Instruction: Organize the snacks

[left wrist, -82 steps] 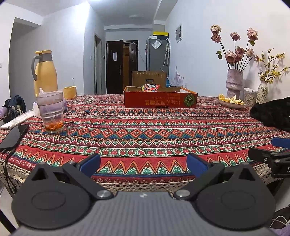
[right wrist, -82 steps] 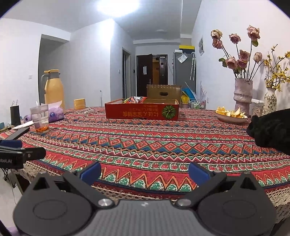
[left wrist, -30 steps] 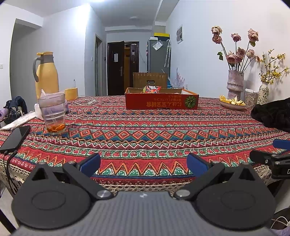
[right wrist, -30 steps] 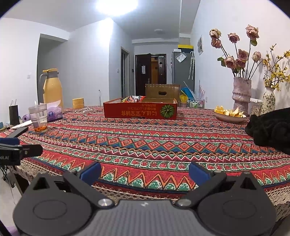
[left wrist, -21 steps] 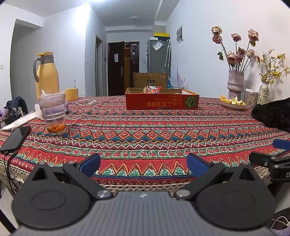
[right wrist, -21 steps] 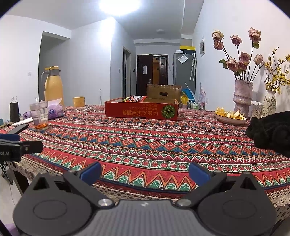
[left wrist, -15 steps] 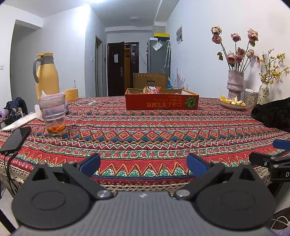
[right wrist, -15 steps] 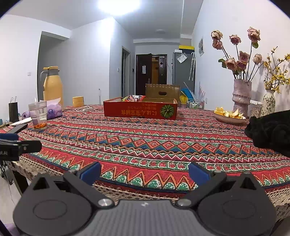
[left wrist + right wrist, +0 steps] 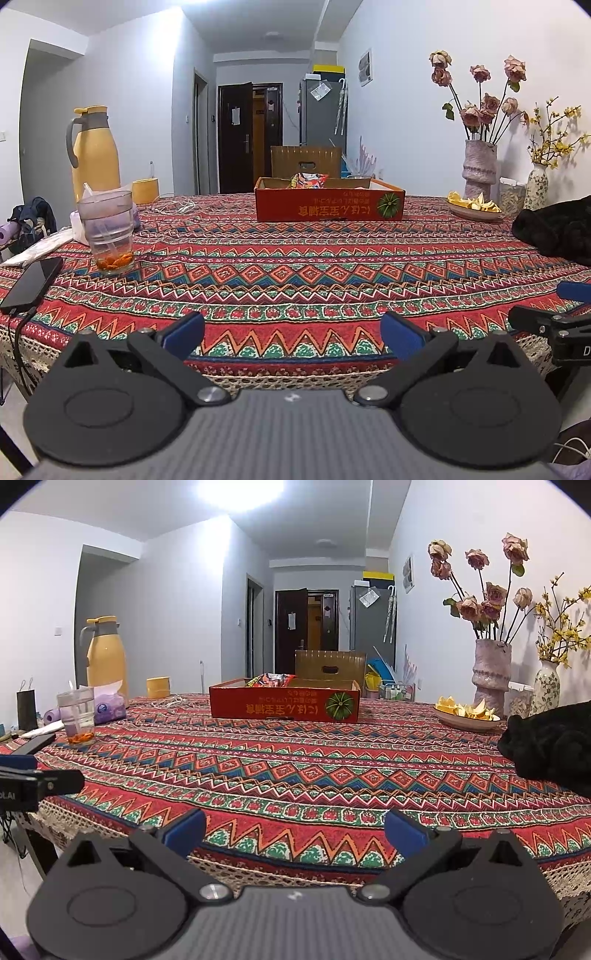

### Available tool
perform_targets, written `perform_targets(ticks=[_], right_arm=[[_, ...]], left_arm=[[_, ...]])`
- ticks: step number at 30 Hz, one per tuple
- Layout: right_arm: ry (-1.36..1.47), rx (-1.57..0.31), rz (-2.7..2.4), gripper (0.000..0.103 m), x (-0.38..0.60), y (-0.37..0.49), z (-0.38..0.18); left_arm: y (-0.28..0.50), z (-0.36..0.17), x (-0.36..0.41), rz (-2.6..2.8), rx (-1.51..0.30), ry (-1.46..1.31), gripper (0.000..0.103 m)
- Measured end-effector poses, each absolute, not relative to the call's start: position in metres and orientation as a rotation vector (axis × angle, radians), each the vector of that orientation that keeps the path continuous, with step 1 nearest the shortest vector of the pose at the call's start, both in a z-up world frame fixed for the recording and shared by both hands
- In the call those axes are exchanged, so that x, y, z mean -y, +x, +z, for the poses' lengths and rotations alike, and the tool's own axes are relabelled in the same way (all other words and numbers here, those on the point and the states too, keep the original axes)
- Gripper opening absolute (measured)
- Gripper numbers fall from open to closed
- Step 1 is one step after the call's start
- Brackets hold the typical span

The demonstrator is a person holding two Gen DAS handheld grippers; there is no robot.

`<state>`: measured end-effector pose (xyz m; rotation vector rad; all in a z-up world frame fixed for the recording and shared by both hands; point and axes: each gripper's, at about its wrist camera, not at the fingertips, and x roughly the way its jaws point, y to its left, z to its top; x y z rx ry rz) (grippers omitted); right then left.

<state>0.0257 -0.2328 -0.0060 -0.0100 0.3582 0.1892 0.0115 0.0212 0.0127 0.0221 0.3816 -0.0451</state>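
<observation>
— Far ahead of both sets of fingers, the red box (image 9: pixel 330 204) holds a snack packet (image 9: pixel 307 180); left gripper (image 9: pixel 291 334) and right gripper (image 9: pixel 293 830) gape empty.
— Risk?
— A long reach likely clips the glass (image 9: pixel 109 231) left of the fingers.

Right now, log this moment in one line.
stage: pre-reach | left gripper: open, empty | right gripper: open, empty | red box: far side, snack packet inside

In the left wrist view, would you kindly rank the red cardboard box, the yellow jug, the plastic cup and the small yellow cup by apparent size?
1. Red cardboard box
2. Yellow jug
3. Plastic cup, which stands nearer the camera, so its true rank against the jug is unsure
4. Small yellow cup
</observation>
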Motion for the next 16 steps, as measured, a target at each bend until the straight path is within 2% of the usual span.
perform_targets(ticks=[16], right_arm=[[-0.017, -0.37, 0.193, 0.103, 0.2318, 0.0264, -0.0093]], left_arm=[[0.0082, 0.0102, -0.0167, -0.063, -0.395, 0.047, 0.103]])
